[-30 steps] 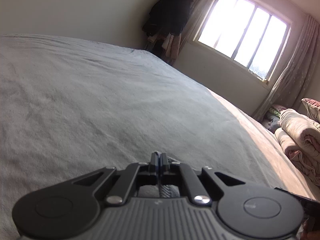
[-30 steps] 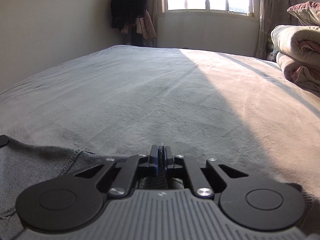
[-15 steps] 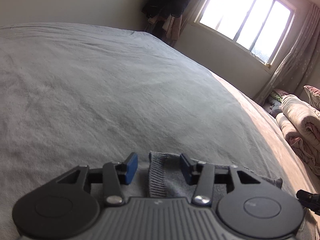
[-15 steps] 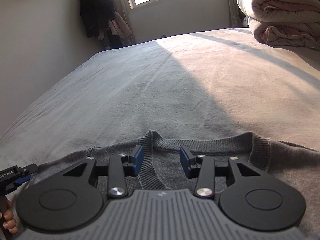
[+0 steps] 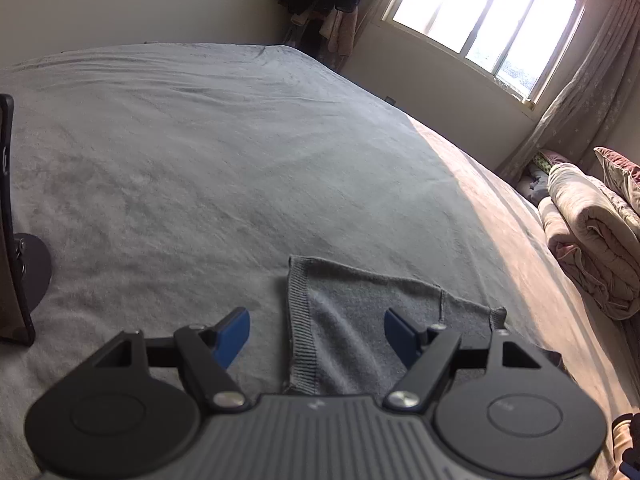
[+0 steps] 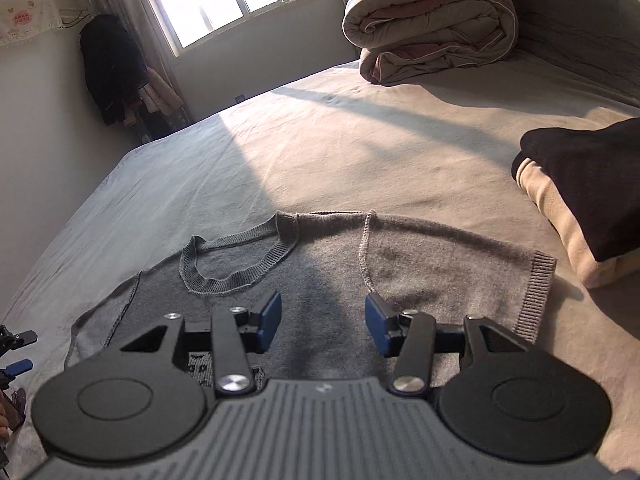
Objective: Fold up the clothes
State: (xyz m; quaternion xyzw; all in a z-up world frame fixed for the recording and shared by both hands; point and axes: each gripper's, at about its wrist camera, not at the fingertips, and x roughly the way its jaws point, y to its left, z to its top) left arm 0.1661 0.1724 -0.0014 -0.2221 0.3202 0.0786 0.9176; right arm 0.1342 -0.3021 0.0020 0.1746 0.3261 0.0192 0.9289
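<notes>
A grey knit sweater (image 6: 320, 264) lies flat on the bed, neckline (image 6: 236, 260) up, one short sleeve spread to the right with a ribbed cuff (image 6: 536, 296). My right gripper (image 6: 322, 322) hovers above its chest, jaws opening, nothing pinched between the blue pads (image 6: 268, 320). In the left wrist view the other sleeve (image 5: 360, 312) lies on the bed with its ribbed cuff (image 5: 300, 320) facing left. My left gripper (image 5: 316, 330) is raised over that sleeve, jaws still opening, holding nothing.
The grey bedspread (image 5: 240, 160) stretches far ahead. A rolled duvet (image 6: 432, 28) sits at the far right by the window (image 5: 480, 20). A folded dark and cream pile (image 6: 588, 196) lies right of the sweater. A black stand (image 5: 12, 220) rises at the left edge.
Both grippers went from shut on the sweater's edge to open, letting the cloth drop flat. Both rose and pulled back; the right one rolled and swung right, now showing the whole neckline and right sleeve.
</notes>
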